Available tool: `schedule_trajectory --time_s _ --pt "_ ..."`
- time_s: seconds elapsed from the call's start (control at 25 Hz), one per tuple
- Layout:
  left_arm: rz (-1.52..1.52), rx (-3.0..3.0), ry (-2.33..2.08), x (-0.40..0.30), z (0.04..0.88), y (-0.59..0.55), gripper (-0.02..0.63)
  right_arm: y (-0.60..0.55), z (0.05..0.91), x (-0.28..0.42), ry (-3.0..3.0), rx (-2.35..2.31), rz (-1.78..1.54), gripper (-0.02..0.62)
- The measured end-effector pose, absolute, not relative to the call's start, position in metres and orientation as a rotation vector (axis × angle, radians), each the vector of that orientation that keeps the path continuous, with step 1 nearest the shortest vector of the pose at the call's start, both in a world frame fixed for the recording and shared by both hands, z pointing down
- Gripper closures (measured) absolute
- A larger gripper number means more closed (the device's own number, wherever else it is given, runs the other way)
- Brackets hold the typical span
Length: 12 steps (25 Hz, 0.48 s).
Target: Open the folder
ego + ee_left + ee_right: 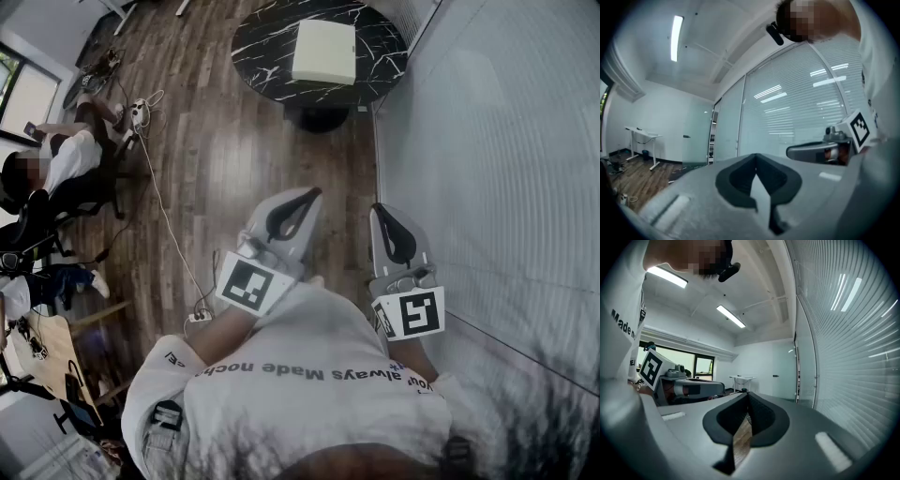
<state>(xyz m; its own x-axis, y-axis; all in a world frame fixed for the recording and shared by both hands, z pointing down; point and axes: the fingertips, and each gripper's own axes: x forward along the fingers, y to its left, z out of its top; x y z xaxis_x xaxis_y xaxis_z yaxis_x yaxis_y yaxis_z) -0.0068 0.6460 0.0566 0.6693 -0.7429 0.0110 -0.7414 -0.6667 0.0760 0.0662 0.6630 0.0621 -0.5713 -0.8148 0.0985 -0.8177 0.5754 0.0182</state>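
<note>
A white flat folder [324,51] lies on a round black marble table [272,47] at the far end of the head view, well ahead of both grippers. My left gripper [312,194] and right gripper [380,208] are held side by side close to my chest, pointing level into the room. Each one is shut with its tips touching and nothing between them. The left gripper view shows its closed tips [755,155] against a glass wall, with the right gripper [820,151] beside it. In the right gripper view its closed tips [746,393] face the room. The folder shows in neither gripper view.
A glass wall with blinds [497,159] runs along the right. A seated person [56,159] and office chairs are at the left. A cable [164,211] and a power strip [199,317] lie on the wooden floor. A wooden desk [42,352] stands at the lower left.
</note>
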Motion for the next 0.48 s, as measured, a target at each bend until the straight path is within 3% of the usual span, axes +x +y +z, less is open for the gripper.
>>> schedule_trajectory --time_s 0.48 --pt "-0.052 2.785 -1.204 -0.048 0.058 0.593 0.603 0.605 0.052 0.018 -2.700 1.387 0.032 0.592"
